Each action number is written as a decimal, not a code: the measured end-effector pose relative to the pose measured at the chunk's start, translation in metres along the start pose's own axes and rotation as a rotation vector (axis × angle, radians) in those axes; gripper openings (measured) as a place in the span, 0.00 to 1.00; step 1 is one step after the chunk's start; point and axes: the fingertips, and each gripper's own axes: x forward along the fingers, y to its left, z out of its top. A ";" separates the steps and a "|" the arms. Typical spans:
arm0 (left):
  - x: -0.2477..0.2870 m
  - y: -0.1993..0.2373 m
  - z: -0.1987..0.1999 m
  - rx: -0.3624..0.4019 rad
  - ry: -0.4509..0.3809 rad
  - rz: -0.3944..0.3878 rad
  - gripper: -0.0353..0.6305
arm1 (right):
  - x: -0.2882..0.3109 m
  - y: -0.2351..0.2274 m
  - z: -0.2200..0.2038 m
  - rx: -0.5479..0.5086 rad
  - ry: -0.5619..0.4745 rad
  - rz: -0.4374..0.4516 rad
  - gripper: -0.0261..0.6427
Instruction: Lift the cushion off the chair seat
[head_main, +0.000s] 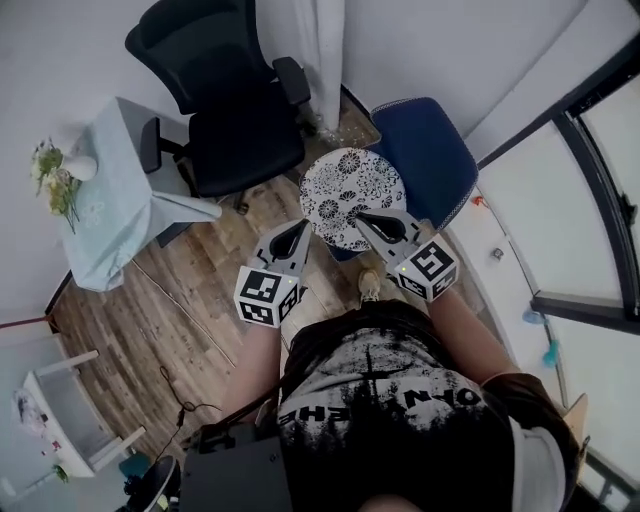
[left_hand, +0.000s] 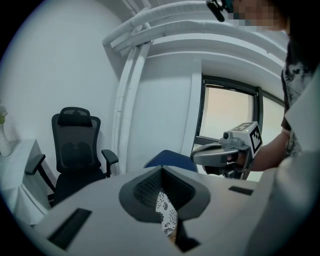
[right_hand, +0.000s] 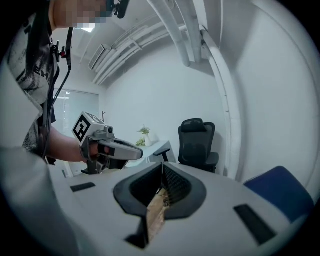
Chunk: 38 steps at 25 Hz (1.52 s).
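Observation:
A round white cushion (head_main: 345, 190) with a dark flower print lies on the blue chair (head_main: 432, 150) ahead of me. In the head view my left gripper (head_main: 298, 228) points at the cushion's near left edge. My right gripper (head_main: 366, 216) reaches over its near right part. Both are shut with nothing between the jaws. In the left gripper view the shut jaws of the left gripper (left_hand: 162, 170) meet, with a strip of the cushion (left_hand: 167, 216) showing below them and the right gripper (left_hand: 220, 154) beside. The right gripper view shows the right gripper (right_hand: 162, 167) closed over wood floor, the left gripper (right_hand: 117, 150) alongside.
A black office chair (head_main: 225, 110) stands left of the blue one. A table with a pale cloth (head_main: 110, 215) and a vase of flowers (head_main: 58, 172) is at the far left. A white column (head_main: 322, 50) rises behind; a window frame (head_main: 590, 200) runs along the right.

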 end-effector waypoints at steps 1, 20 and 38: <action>0.006 0.000 0.002 -0.004 -0.001 0.014 0.07 | 0.000 -0.005 0.001 -0.005 0.004 0.016 0.07; 0.059 0.032 -0.003 -0.037 0.019 0.154 0.07 | 0.031 -0.056 -0.012 0.003 0.041 0.147 0.07; 0.114 0.123 -0.086 -0.155 0.093 -0.021 0.08 | 0.108 -0.069 -0.041 0.094 0.069 -0.025 0.07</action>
